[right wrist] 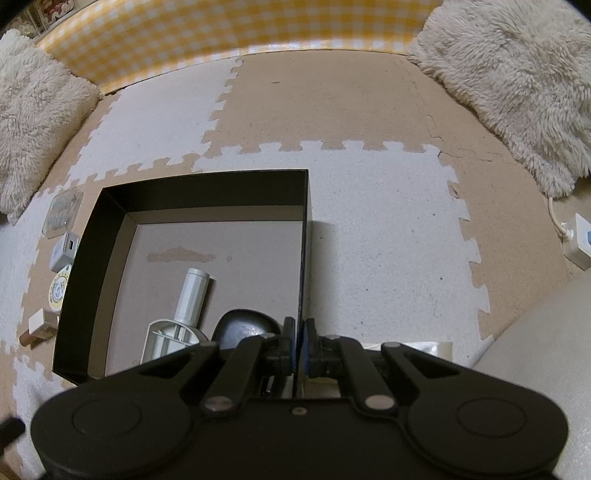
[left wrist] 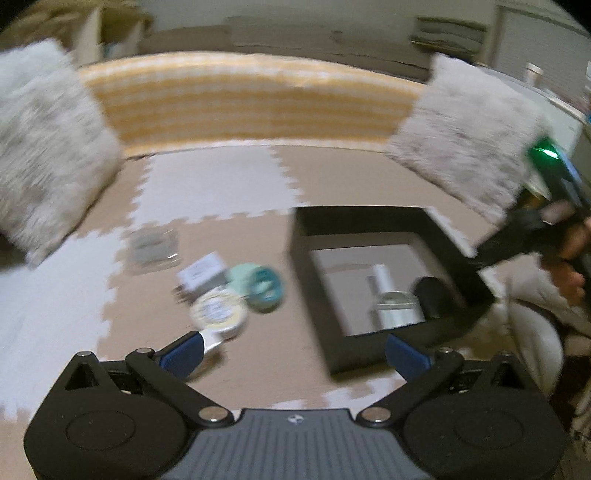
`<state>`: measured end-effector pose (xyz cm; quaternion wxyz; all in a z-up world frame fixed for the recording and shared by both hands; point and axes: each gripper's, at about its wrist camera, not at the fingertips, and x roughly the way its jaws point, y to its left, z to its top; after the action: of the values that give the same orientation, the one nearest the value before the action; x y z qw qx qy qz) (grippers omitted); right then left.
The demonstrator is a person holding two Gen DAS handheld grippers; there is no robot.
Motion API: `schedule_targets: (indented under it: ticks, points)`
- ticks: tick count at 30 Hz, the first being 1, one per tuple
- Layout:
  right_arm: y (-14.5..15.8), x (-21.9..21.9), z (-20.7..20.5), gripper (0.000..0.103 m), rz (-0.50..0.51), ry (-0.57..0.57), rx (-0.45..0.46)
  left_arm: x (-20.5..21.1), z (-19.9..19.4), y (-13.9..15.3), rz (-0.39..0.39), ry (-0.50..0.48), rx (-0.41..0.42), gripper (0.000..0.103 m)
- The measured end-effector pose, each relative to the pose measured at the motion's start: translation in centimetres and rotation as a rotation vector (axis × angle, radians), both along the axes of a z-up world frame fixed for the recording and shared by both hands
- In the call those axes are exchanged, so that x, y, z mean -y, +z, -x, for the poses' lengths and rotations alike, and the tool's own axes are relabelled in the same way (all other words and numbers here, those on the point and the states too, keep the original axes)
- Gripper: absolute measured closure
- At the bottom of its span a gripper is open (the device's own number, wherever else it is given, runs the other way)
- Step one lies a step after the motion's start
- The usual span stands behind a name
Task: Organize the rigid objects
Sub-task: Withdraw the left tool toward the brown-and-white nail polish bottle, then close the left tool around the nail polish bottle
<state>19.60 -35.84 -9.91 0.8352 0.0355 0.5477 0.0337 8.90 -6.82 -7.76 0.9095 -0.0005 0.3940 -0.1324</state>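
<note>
A black open box (left wrist: 373, 216) (right wrist: 92, 229) sits on the foam floor mat. Inside it lie a white tube device (right wrist: 190, 295) (left wrist: 386, 291) and a dark rounded object (right wrist: 245, 326) (left wrist: 430, 295). Left of the box lie a round yellow-rimmed tin (left wrist: 218, 312) (right wrist: 59, 288), a teal ring (left wrist: 264, 284), a white adapter block (left wrist: 203, 273) (right wrist: 64, 251) and a clear flat case (left wrist: 153, 247) (right wrist: 62, 212). My left gripper (left wrist: 295, 354) is open and empty above the mat, near the tin. My right gripper (right wrist: 298, 336) is shut, its jaws pinching the box's right wall at the near corner.
Fluffy white cushions (left wrist: 48, 147) (right wrist: 517, 81) lie at both sides, against a yellow checked wall (right wrist: 221, 33). A white charger with cable (right wrist: 576, 240) lies at the right. A small white and tan block (right wrist: 40, 325) lies left of the box. The left view is motion-blurred.
</note>
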Motion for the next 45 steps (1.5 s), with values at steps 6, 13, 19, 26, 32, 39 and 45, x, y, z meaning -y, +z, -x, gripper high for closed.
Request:
schedule_targets:
  ticks: [6, 13, 19, 26, 32, 39, 45]
  points:
    - [-0.1, 0.0, 0.1, 0.099, 0.002, 0.0, 0.001, -4.4, -1.0, -2.1, -0.002, 0.218, -0.046, 0.0]
    - [-0.1, 0.0, 0.1, 0.099, 0.008, 0.0, 0.002, -7.1, -1.1, -4.9, -0.065, 0.343, -0.149, 0.0]
    - [-0.1, -0.1, 0.1, 0.099, 0.013, 0.002, 0.002, -8.3, -1.8, -6.8, -0.182, 0.419, -0.176, 0.0]
    - [0.0, -0.4, 0.1, 0.099, 0.024, 0.009, 0.002, -10.0, -3.4, -7.9, -0.218, 0.471, -0.12, 0.0]
    - [0.0, -0.4, 0.1, 0.099, 0.022, 0.007, 0.002, -9.1, -2.4, -7.2, -0.098, 0.327, -0.104, 0.0]
    - [-0.1, -0.4, 0.1, 0.099, 0.025, 0.009, 0.003, -7.0, -2.6, -6.3, -0.029, 0.235, -0.015, 0.0]
    - [-0.1, -0.3, 0.1, 0.099, 0.026, 0.01, 0.003, -5.9, -3.8, -6.6, -0.025, 0.216, 0.025, 0.001]
